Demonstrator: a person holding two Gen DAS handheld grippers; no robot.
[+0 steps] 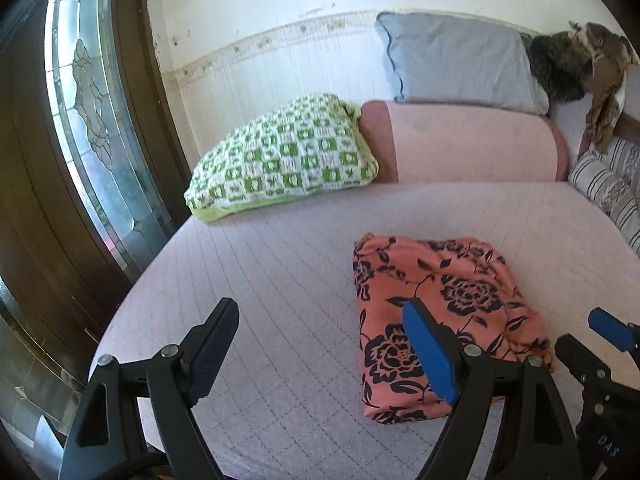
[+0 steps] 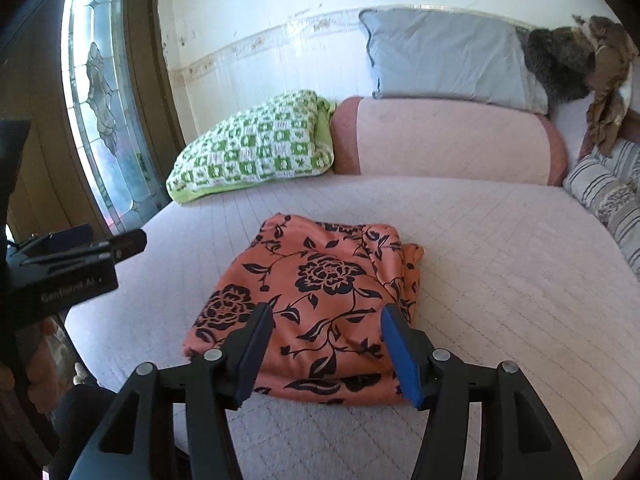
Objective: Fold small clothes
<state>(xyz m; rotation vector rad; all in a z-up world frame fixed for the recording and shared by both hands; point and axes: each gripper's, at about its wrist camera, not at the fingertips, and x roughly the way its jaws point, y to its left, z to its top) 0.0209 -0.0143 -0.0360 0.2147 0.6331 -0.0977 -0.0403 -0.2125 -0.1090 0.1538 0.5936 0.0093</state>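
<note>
An orange cloth with black flowers [image 1: 448, 320] [image 2: 320, 304] lies folded into a rough square on the pale quilted bed [image 1: 280, 280] [image 2: 500, 260]. My left gripper [image 1: 324, 354] hovers above the bed to the left of the cloth, jaws wide apart and empty. My right gripper [image 2: 324, 354] hangs over the near edge of the cloth, open, with the fabric lying free below its blue pads [image 2: 402, 356]. The right gripper's tip [image 1: 608, 330] shows at the right edge of the left wrist view. The left gripper's body [image 2: 68, 272] shows at the left of the right wrist view.
A green-and-white checked pillow [image 1: 280, 160] [image 2: 252, 148] and a pink bolster [image 1: 472, 144] [image 2: 448, 140] lie at the head of the bed, a blue pillow [image 1: 456, 60] behind them. Striped cushions [image 1: 612, 188] sit at the right. A glazed wooden door [image 1: 92, 120] stands left.
</note>
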